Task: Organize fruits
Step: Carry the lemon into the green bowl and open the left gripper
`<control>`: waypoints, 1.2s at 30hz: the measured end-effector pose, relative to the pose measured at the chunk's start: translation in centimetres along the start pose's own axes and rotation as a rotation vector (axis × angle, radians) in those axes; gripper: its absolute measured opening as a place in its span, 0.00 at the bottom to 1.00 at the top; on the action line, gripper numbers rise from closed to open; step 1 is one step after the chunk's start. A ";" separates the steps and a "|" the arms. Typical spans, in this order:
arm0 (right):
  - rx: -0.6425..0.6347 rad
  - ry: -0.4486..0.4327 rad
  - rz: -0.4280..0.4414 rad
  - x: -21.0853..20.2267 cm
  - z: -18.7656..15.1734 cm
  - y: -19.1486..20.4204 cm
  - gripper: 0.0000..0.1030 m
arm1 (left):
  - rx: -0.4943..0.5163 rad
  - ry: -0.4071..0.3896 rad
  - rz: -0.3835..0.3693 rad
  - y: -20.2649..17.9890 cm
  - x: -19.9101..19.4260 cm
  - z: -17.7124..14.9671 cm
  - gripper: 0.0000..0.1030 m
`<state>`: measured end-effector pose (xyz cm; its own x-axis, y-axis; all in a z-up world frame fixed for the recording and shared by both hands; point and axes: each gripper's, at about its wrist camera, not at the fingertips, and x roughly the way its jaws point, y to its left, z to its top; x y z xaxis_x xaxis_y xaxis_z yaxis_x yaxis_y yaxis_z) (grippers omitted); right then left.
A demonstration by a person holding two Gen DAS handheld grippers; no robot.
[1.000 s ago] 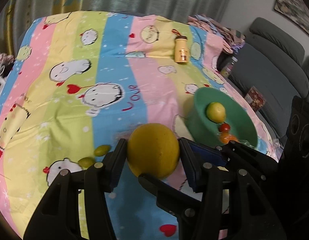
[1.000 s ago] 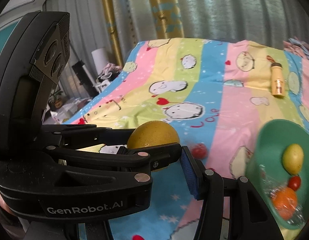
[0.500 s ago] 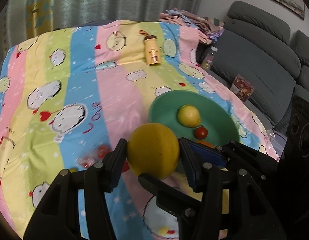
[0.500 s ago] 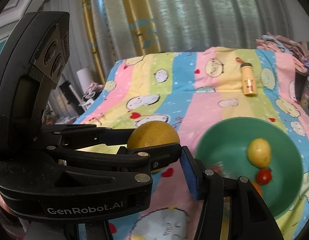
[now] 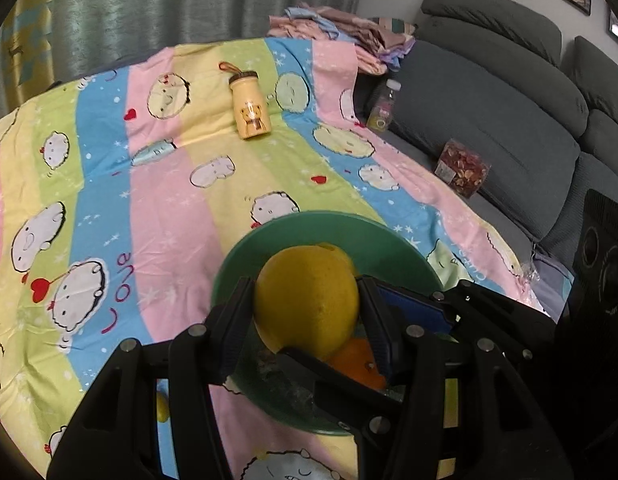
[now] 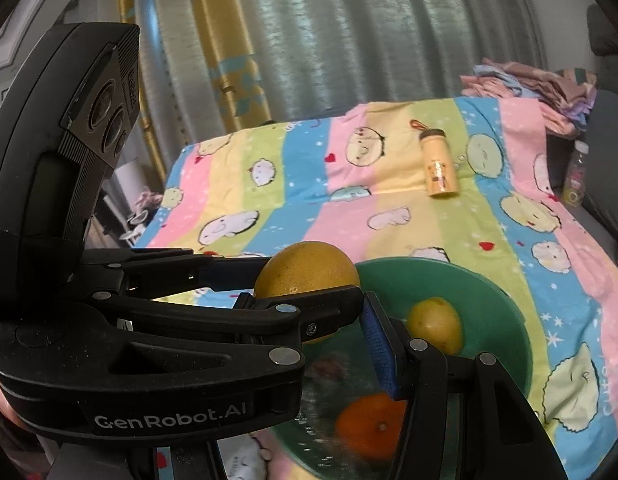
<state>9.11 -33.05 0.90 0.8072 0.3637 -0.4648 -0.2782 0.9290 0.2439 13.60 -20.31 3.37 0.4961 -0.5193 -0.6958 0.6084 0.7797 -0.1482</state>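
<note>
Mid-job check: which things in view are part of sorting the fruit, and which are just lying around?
In the job:
left gripper
large yellow fruit it holds
green bowl
small yellow fruit
orange

Lying about:
yellow bottle
clear bottle
snack packet
folded clothes

Big yellow fruit (image 5: 307, 300) above green bowl (image 5: 245, 256); lemon (image 6: 435, 325), orange (image 6: 369, 426) inside.

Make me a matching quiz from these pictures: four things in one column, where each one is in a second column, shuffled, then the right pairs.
Things:
1. big yellow fruit
2. orange
3. yellow bottle
4. clear bottle

Places:
A. lying on the striped sheet
B. held in the left tool
C. in the green bowl
D. standing by the grey sofa

Pairs: 1-B, 2-C, 3-A, 4-D
</note>
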 end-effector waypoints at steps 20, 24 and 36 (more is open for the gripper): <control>0.063 0.163 -0.018 3.2 -1.4 -2.2 0.54 | -0.087 0.140 -0.055 1.4 5.2 -0.5 0.51; 0.068 0.194 -0.019 3.8 -1.7 -2.2 0.54 | -0.097 0.161 -0.053 1.6 5.8 -0.8 0.51; 0.076 0.211 -0.023 4.0 -1.9 -2.4 0.54 | -0.083 0.169 -0.041 1.3 6.1 -0.9 0.51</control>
<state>12.03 -33.67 -3.18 0.6839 0.3558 -0.6369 -0.2144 0.9325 0.2907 16.87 -22.14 -1.70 0.3564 -0.4905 -0.7952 0.5690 0.7890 -0.2316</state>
